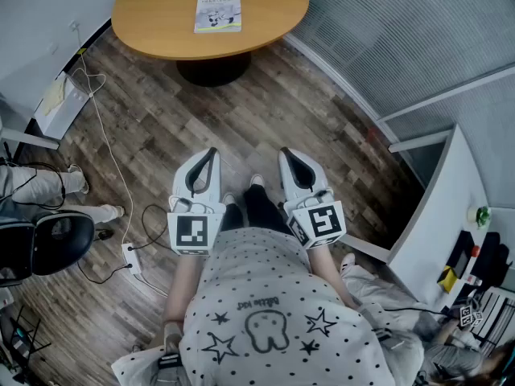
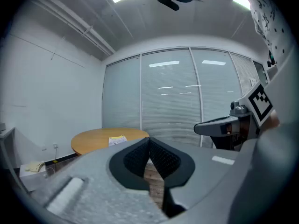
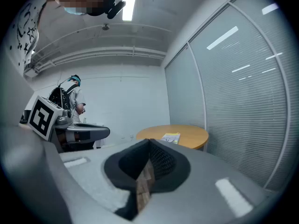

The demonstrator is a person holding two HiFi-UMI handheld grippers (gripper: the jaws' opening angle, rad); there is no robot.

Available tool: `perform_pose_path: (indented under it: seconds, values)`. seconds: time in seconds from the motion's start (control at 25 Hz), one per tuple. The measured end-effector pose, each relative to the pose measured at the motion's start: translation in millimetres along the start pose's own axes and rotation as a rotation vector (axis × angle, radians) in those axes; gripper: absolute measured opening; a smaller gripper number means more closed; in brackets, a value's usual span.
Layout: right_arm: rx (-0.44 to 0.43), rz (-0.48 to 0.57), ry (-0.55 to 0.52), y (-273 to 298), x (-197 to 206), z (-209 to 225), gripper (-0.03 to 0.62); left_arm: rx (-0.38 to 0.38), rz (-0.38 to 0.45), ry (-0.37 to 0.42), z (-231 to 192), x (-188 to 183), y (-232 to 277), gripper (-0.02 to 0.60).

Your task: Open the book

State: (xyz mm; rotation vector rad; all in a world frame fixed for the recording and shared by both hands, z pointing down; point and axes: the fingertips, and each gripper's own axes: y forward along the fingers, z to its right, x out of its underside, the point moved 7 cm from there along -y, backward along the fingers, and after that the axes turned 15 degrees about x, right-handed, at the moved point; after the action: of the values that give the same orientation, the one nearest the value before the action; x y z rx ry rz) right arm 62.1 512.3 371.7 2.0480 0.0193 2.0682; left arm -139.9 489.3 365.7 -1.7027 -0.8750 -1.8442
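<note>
Your left hand-held gripper (image 1: 210,154) and right hand-held gripper (image 1: 286,154) are closed and empty, well apart from the closed book (image 1: 218,11) lying flat on the round tabletop (image 1: 153,18); arriving shut, they may shove the book rather than catch its cover.

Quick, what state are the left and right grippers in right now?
Left gripper: closed, holding nothing.
Right gripper: closed, holding nothing.

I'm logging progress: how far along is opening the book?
Nothing done yet: the book lies closed on the round table. Nothing is in hand: the left gripper and right gripper are shut and empty, well short of the table. Still to do: reach the book and lift its cover.
</note>
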Motion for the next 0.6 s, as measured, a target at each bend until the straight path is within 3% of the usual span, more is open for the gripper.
perform_pose_path:
  seconds: [0.6]
  values:
    - [-0.014,0.012,-0.022,18.0,-7.3,-33.3,0.005,0.017,0.024,-0.013,-32.0,1.2,-12.1,0.009]
